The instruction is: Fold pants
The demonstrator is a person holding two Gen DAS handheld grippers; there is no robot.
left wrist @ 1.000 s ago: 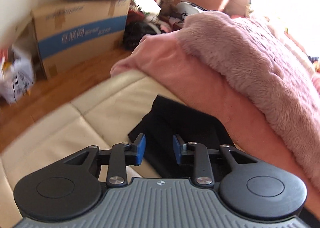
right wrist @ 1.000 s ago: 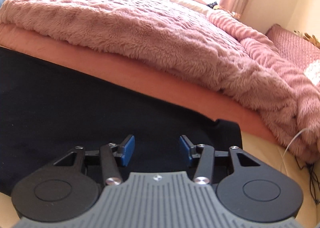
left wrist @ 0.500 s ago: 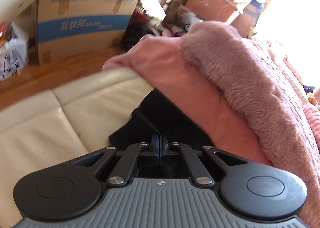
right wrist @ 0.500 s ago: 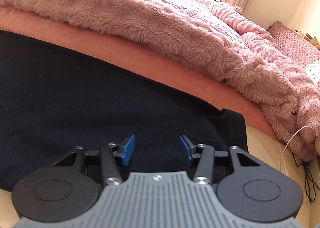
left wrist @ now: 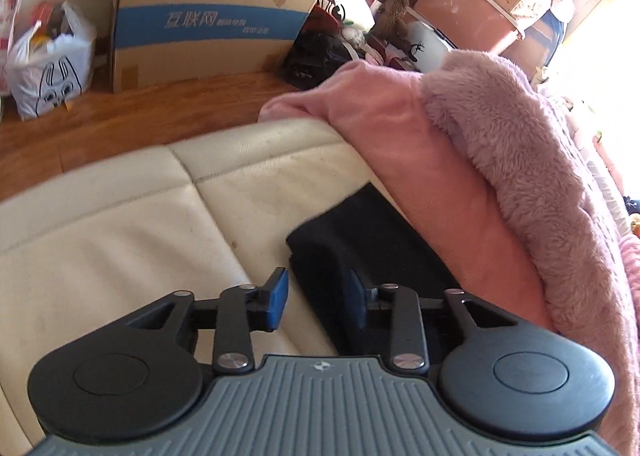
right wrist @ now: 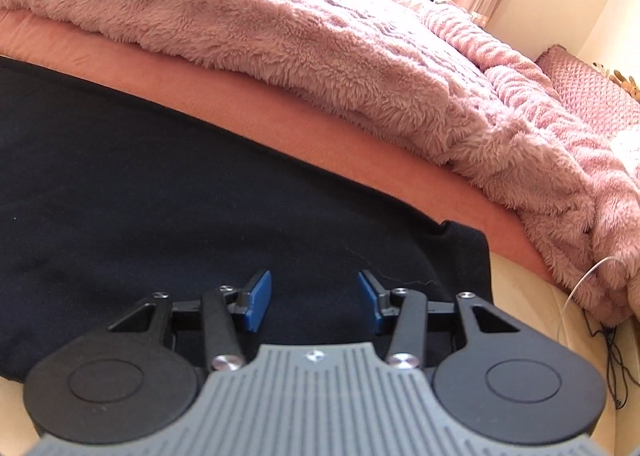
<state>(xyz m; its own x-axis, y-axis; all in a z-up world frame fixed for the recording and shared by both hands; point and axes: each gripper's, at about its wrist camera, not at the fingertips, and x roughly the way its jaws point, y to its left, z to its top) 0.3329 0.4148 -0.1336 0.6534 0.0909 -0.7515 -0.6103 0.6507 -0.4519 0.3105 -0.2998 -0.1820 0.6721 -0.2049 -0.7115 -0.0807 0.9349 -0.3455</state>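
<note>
Each gripper has a ribbed grey body, black round-ended arms, silver screws and blue-padded fingers.

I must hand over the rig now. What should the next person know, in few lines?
Left gripper: jaws have just been opening, nothing pinched; the edge of the black pants lies between them.
Right gripper: open, over the pants, holding nothing.
Pants lie flat on the cream cushion, along the pink blanket.
Done: pants laid out. Left: grasp and fold.
</note>
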